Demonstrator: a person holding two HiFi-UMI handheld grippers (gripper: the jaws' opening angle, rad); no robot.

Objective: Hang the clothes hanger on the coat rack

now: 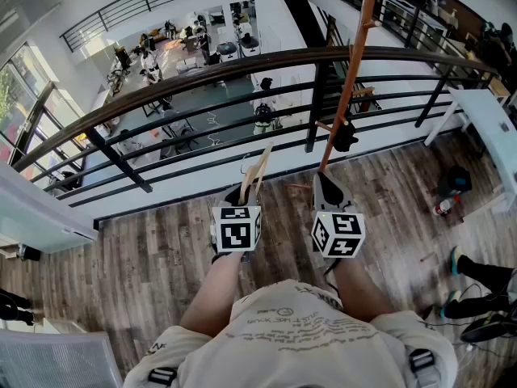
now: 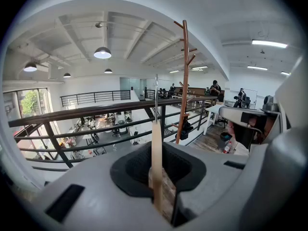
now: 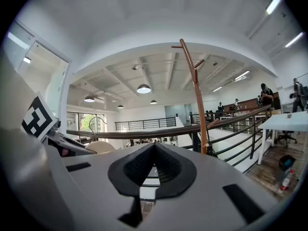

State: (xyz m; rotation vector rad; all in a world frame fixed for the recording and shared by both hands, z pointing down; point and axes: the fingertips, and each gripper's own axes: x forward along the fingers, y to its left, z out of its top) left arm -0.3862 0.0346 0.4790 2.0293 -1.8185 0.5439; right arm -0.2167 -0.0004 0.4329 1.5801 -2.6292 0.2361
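Head view: a person's two arms reach forward over a wood floor [image 1: 161,257] toward a dark railing [image 1: 242,61] at a mezzanine edge.
Coat rack [image 1: 353,63]: slim brown wooden pole with short upturned pegs, upright by the railing; a dark item [image 1: 346,136] hangs low on it.
Left claw [image 1: 245,191]: clamped on the clothes hanger [image 1: 258,172]; its marker cube [image 1: 237,227] faces the camera.
Clothes hanger: pale wood with a metal hook; it rises out of the left claw, tilted toward the right, in front of the railing and apart from the coat rack.
Left gripper view: the clothes hanger [image 2: 156,148] shows edge-on in the left claw [image 2: 159,182] between the dark pads [image 2: 137,170], its thin hook [image 2: 156,93] pointing up; the coat rack [image 2: 185,81] stands to its right, farther off.
Right claw [image 1: 321,180]: jaws drawn together, nothing between them; held beside the left claw, its tip in front of the foot of the coat rack.
Right gripper view: the right claw [image 3: 153,150] points at the railing; the coat rack [image 3: 197,95] rises right of centre; the left claw [image 3: 45,134] and the rounded wood of the clothes hanger [image 3: 98,146] show at the left.
Surface [image 1: 485,115]: white, right of the coat rack.
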